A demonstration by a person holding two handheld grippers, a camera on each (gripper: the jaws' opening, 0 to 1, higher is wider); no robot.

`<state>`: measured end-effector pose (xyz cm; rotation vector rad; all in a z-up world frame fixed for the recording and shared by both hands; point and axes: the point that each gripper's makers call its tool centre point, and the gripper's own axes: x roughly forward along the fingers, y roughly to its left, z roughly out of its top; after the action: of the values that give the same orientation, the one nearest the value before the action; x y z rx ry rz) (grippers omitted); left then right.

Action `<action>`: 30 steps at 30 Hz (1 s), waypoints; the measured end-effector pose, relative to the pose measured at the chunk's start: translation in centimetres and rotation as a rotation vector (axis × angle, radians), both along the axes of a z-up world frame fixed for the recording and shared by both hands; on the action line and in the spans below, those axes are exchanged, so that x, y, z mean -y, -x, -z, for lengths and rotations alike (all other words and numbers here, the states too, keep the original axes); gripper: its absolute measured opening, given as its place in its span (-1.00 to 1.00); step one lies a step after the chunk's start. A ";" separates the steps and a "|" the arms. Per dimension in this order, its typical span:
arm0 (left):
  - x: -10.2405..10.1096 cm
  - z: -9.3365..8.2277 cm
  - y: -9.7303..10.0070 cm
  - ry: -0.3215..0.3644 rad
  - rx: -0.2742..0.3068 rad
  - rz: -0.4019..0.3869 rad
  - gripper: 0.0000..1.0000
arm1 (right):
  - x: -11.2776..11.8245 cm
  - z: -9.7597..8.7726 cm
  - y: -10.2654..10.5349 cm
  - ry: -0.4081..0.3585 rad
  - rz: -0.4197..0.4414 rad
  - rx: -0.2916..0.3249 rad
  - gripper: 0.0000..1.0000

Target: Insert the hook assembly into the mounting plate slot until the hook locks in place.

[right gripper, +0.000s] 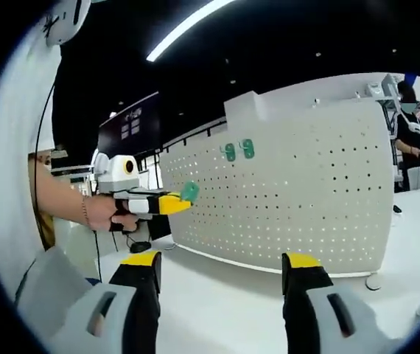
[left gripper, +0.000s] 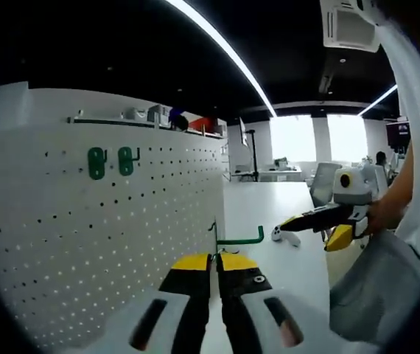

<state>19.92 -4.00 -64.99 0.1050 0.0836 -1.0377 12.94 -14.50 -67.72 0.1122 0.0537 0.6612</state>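
Note:
A white pegboard mounting plate [left gripper: 85, 221] stands upright on the table, with two green hooks [left gripper: 110, 161] hung near its top left. My left gripper [left gripper: 214, 259] is shut on a green hook assembly [left gripper: 238, 239], whose rod sticks out to the right, a short way off the plate's face. In the right gripper view the same plate [right gripper: 298, 199] carries the two hooks [right gripper: 239, 150], and the left gripper [right gripper: 183, 201] holds the green hook assembly [right gripper: 189, 192] just in front of the plate's left end. My right gripper [right gripper: 222, 259] is open and holds nothing; it also hangs open [left gripper: 315, 228] over the table.
The white table [left gripper: 269, 206] runs past the plate toward bright windows. A shelf with small boxes [left gripper: 158, 118] tops the plate. A small white object [left gripper: 284, 236] lies on the table. A person [right gripper: 410, 140] stands at the far right behind the plate.

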 end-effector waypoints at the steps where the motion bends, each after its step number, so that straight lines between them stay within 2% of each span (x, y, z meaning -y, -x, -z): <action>1: 0.0 0.0 0.0 -0.002 0.001 -0.002 -0.94 | -0.2 -0.1 0.0 -0.008 -0.007 -0.003 0.27; 8: 0.0 0.0 0.0 0.000 0.001 -0.008 -0.94 | -1.3 -1.2 -0.7 -0.026 -0.030 0.013 0.22; 14: -0.1 0.0 0.0 0.003 -0.002 -0.015 -0.94 | -3.1 -2.0 -1.2 -0.066 -0.061 0.018 0.12; 16: -0.1 -0.1 0.1 0.005 -0.002 -0.017 -0.94 | -3.6 -2.5 -1.3 -0.109 -0.071 0.020 0.10; 22: -0.2 0.0 0.2 0.001 0.002 -0.023 -0.94 | -5.2 -3.2 -1.8 -0.126 -0.101 0.025 0.02; 30: -0.3 -0.3 0.3 0.010 0.005 -0.031 -0.94 | -6.7 -4.1 -2.5 -0.160 -0.129 0.032 0.03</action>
<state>19.65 -3.67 -64.68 0.0974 0.0754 -1.0067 15.41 -7.79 -63.58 0.2539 -0.0233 0.7960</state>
